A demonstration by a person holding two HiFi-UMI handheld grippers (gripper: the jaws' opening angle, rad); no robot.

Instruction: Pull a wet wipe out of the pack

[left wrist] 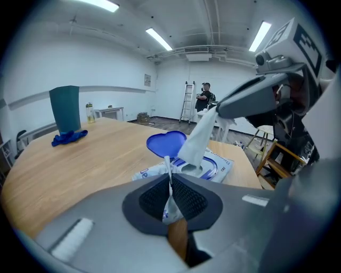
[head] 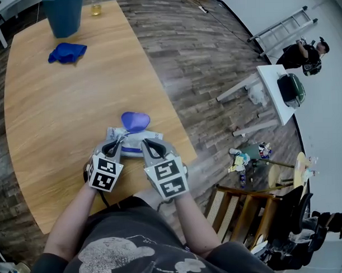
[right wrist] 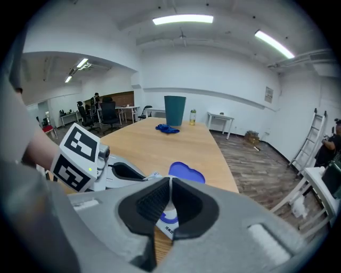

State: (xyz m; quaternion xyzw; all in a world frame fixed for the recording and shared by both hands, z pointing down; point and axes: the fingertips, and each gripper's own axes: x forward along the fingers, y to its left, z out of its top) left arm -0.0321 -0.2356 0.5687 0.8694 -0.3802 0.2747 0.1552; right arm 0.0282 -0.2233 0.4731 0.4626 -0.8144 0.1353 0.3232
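A white wet wipe pack (head: 133, 143) lies on the wooden table (head: 58, 109) near its front right edge. Its blue heart-shaped lid (head: 136, 121) is flipped open. My left gripper (head: 116, 143) is shut on the pack's near edge; a thin fold of the wrapper shows between its pads (left wrist: 184, 198). My right gripper (left wrist: 216, 109) is raised above the pack and shut on a wet wipe (left wrist: 198, 138), which stretches up from the pack's opening. In the right gripper view a thin white strip of wipe (right wrist: 170, 187) sits between the closed jaws, above the lid (right wrist: 187, 173).
A crumpled blue cloth (head: 67, 51), a teal bin (head: 63, 14) and a small bottle (head: 96, 6) stand at the table's far end. Past the table's right edge are wooden chairs (head: 246, 209), a white bench (head: 276, 90), a ladder (head: 282, 29) and a person (head: 302, 54).
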